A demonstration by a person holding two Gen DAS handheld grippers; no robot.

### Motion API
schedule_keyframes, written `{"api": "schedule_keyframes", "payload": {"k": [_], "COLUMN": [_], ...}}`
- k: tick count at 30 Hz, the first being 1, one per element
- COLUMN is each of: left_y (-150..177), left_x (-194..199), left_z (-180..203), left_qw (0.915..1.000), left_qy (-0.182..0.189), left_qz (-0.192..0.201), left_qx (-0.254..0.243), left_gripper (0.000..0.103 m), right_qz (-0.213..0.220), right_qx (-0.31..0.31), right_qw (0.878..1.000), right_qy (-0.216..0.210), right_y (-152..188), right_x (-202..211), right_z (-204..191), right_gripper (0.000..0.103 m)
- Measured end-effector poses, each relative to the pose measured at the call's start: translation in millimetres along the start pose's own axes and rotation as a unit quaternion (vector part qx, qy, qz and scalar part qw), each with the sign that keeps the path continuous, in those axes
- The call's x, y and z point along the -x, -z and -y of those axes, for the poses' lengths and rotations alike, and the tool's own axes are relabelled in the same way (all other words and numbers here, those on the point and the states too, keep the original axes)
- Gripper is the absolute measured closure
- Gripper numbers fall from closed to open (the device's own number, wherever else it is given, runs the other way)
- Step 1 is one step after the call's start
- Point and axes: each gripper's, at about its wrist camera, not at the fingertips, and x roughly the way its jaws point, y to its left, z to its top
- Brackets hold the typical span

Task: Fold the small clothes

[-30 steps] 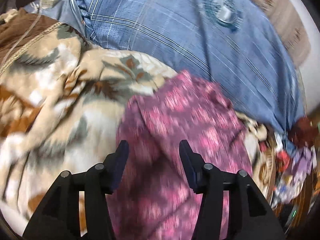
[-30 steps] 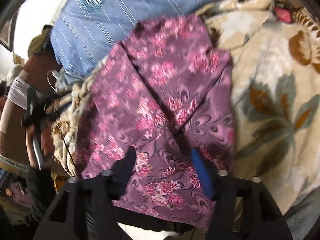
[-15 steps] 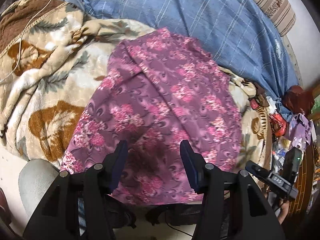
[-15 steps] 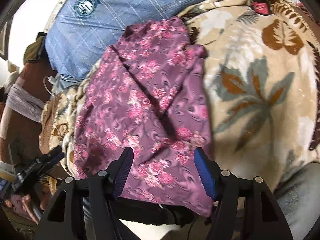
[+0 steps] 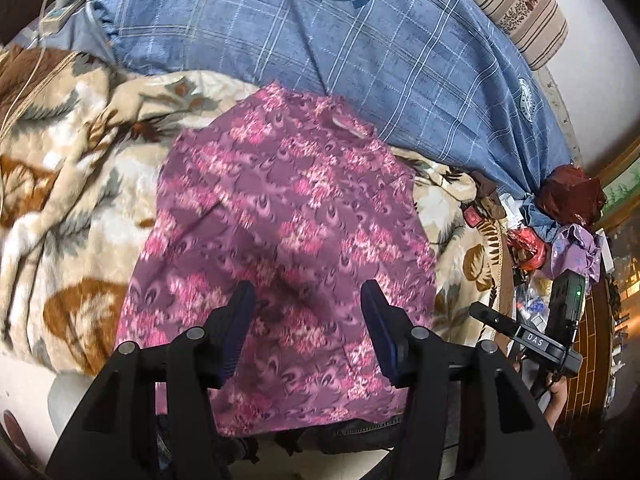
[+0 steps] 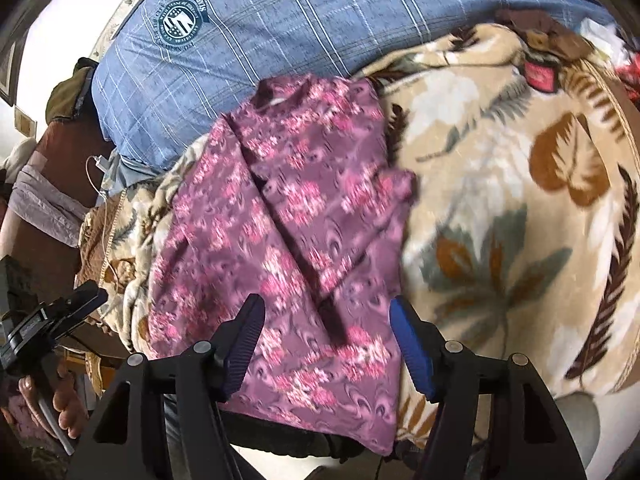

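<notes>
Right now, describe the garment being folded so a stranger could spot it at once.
Start at the big blue checked bedsheet with round crests. Just below it a beige leaf-print blanket covers the bed. On that blanket lies the purple garment, the only cloth with pink flower clusters, between both open grippers.

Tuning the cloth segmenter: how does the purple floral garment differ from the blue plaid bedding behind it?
The purple floral garment carries pink flower clusters; the blue plaid bedding has pale check lines and round crest emblems. The garment is the smaller piece, folded with an overlapping flap and lying on the beige leaf blanket; the bedding bulges up behind it. Both are untouched by either gripper.
</notes>
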Motion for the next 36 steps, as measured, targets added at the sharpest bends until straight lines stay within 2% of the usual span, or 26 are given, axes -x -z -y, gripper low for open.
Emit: {"api": "schedule_keyframes", "payload": {"k": [6, 11, 13, 24, 28, 31, 34, 36], "left_y": [-58.3, -109.6, -128.0, -215.4, -239.9, -253.6, -259.4, -263.0], "left_x": [-15.3, -38.1, -51.3, -165.0, -204.0, -239.2, -260.2, -269.5], "left_z": [0.6, 0.0, -1.9, -26.1, -31.4, -41.3, -47.2, -47.6], "left_qw": [0.9993, 0.9991, 0.9989, 0.9957, 0.9949, 0.9935, 0.9925, 0.9925], "left_qy": [-0.027, -0.022, -0.033, -0.058, -0.055, -0.05, -0.048, -0.036], "left_qz": [-0.001, -0.007, -0.01, -0.066, -0.075, -0.097, -0.107, -0.11], "left_qx": [-0.024, -0.034, -0.033, -0.029, -0.037, -0.033, -0.033, -0.038], "left_gripper": [0.05, 0.05, 0.05, 0.05, 0.05, 0.049, 0.049, 0.049], "right_qz": [-0.003, 0.002, 0.001, -0.023, -0.035, -0.042, -0.05, -0.054], "right_qx": [0.021, 0.036, 0.038, 0.045, 0.046, 0.044, 0.036, 0.037], "right_qw": [1.0, 0.999, 0.999, 0.998, 0.998, 0.997, 0.997, 0.997], "right_qy": [0.011, 0.027, 0.029, 0.037, 0.037, 0.047, 0.048, 0.046], "right_y": [-49.7, -102.8, -124.0, -208.3, -231.6, -244.4, -253.0, -255.5], "right_x": [-5.3, -16.0, -23.6, -102.6, -139.4, -163.5, -185.6, -196.4], "right_z": [-10.0, -11.5, -10.6, 4.3, 12.5, 18.8, 26.8, 28.0], "right_gripper": [0.036, 0.036, 0.036, 0.036, 0.036, 0.037, 0.038, 0.042]}}
